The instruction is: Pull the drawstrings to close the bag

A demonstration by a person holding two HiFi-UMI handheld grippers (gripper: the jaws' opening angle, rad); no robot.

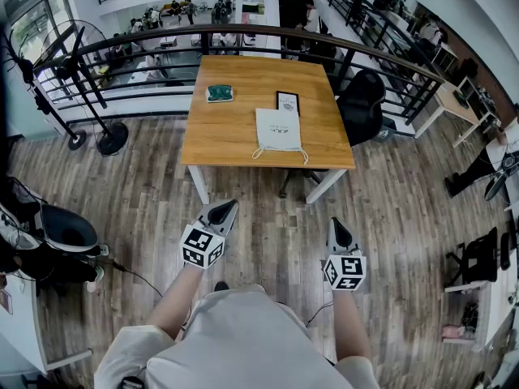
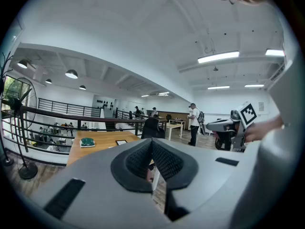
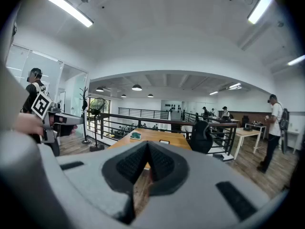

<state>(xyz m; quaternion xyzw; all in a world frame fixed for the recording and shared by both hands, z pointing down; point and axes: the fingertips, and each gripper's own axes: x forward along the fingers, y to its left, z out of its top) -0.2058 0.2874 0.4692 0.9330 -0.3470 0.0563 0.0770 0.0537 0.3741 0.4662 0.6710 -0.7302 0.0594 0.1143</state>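
A white drawstring bag (image 1: 278,128) lies flat on the near half of a wooden table (image 1: 227,136), its two cords (image 1: 280,154) trailing toward the front edge. Both grippers hang well short of the table, over the wooden floor in front of the person. The left gripper (image 1: 225,209) is shut with nothing between its pads (image 2: 143,159). The right gripper (image 1: 336,227) is also shut and empty, pads (image 3: 159,163) together. In each gripper view the jaws hide the bag; only the table top (image 2: 95,149) (image 3: 159,137) shows beyond them.
A green object (image 1: 219,93) and a black frame (image 1: 287,100) sit farther back on the table. A black office chair (image 1: 361,104) stands at its right side, a floor fan (image 1: 105,136) to the left. A railing (image 1: 243,35) runs behind.
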